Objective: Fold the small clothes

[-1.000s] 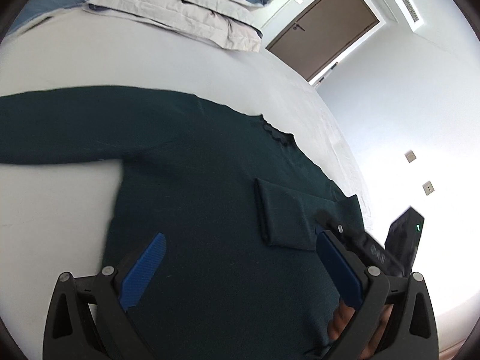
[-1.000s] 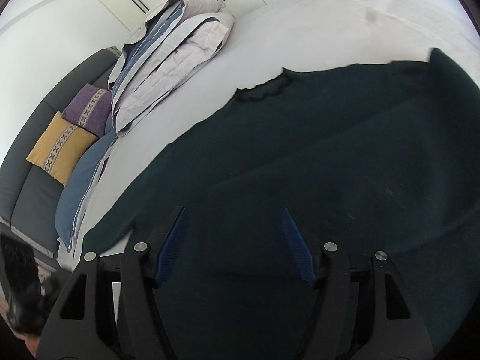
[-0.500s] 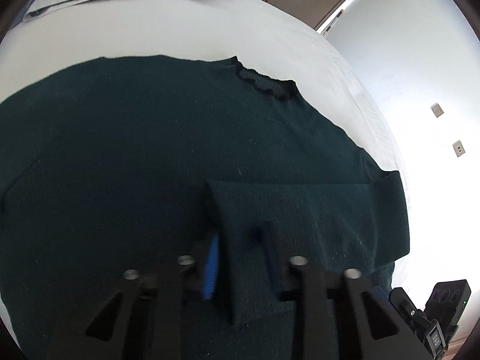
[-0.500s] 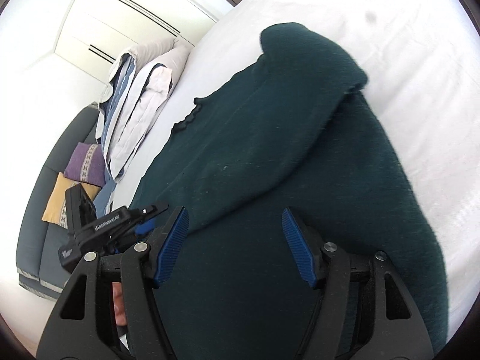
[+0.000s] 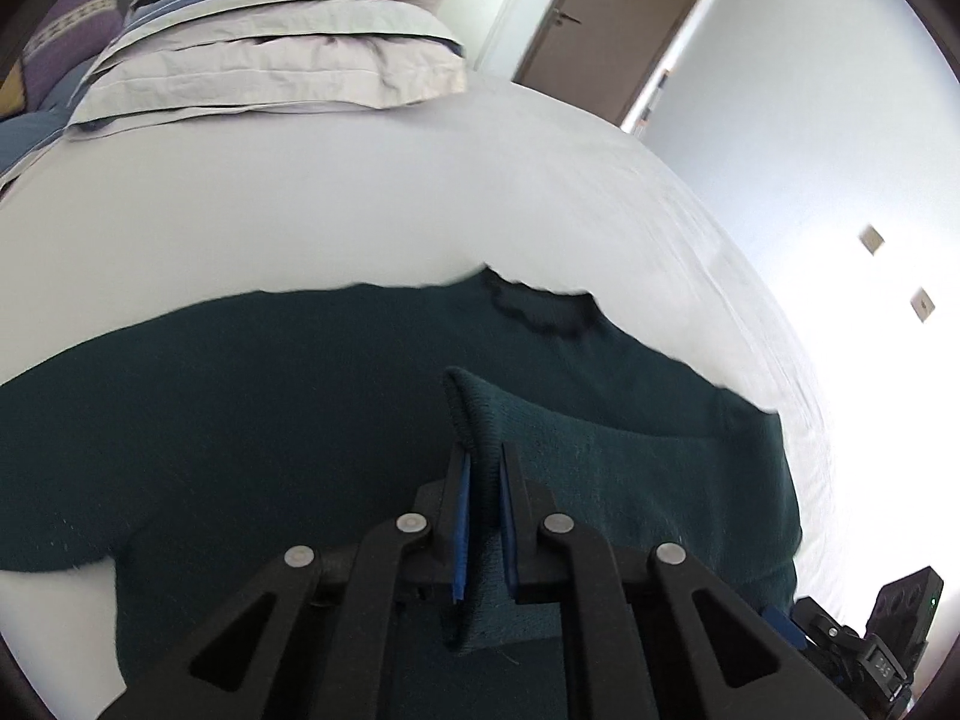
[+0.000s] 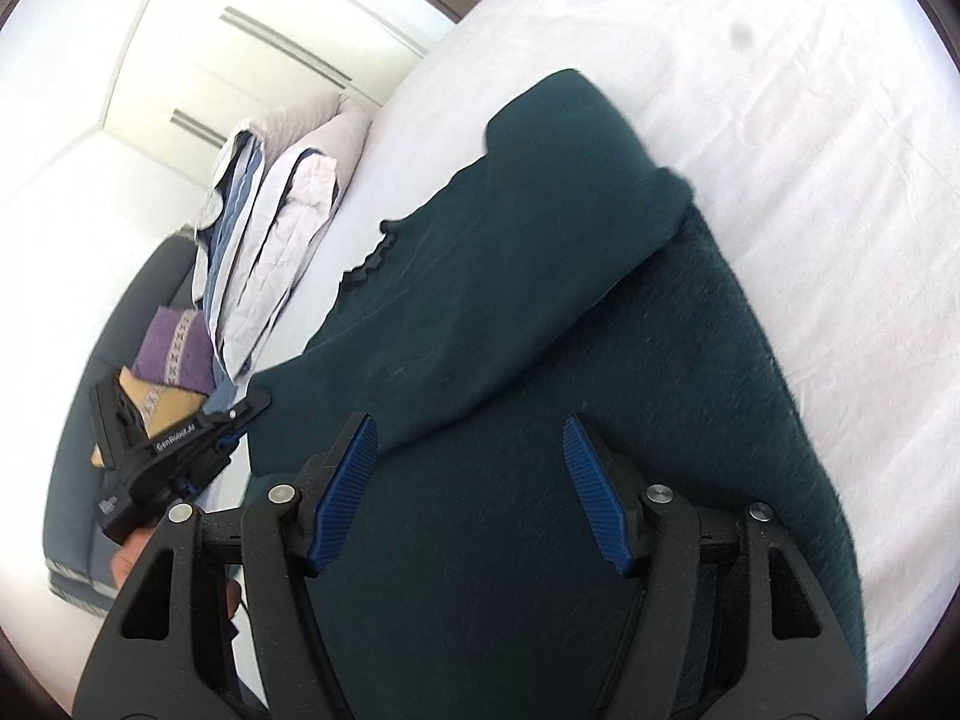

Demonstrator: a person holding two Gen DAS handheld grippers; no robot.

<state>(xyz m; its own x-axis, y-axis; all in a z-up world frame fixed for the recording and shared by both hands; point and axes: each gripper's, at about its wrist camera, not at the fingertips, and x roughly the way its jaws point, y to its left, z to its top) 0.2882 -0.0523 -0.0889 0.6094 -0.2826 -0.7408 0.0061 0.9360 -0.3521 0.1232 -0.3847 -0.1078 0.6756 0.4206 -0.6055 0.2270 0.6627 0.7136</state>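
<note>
The left claw [image 5: 480, 480] had its blue pads [image 5: 461, 516] pinched tight on the cuff of a sleeve [image 5: 480, 414]; the jaws had just been closing, and the dark green knit stood up between them as a narrow ridge. That sleeve lay folded across the body of the sweater [image 5: 240, 408], running off to the right of the claw toward the shoulder. Ahead of the claw, the frilled collar [image 5: 540, 306] sat at the far edge of the sweater, and beyond it stretched the white bed [image 5: 360, 204]. Farther still, at the head of the bed, a pile of folded bedding [image 5: 270, 54] lay against a sofa, and a brown door [image 5: 606, 24] stood to the right of that.

The right claw [image 6: 474, 468] hung over the lower part of the same sweater with its jaws apart and nothing between the pads [image 6: 594, 486]; dark cloth spread flat beneath them. Ahead of it and to the right, the other sleeve [image 6: 576, 180] lay doubled back over the chest, its fold reaching the sheet. To its left the left claw showed from the side, with a purple cushion [image 6: 174, 348] and a yellow cushion [image 6: 165, 405] behind it on the sofa [image 6: 78, 450].
</note>
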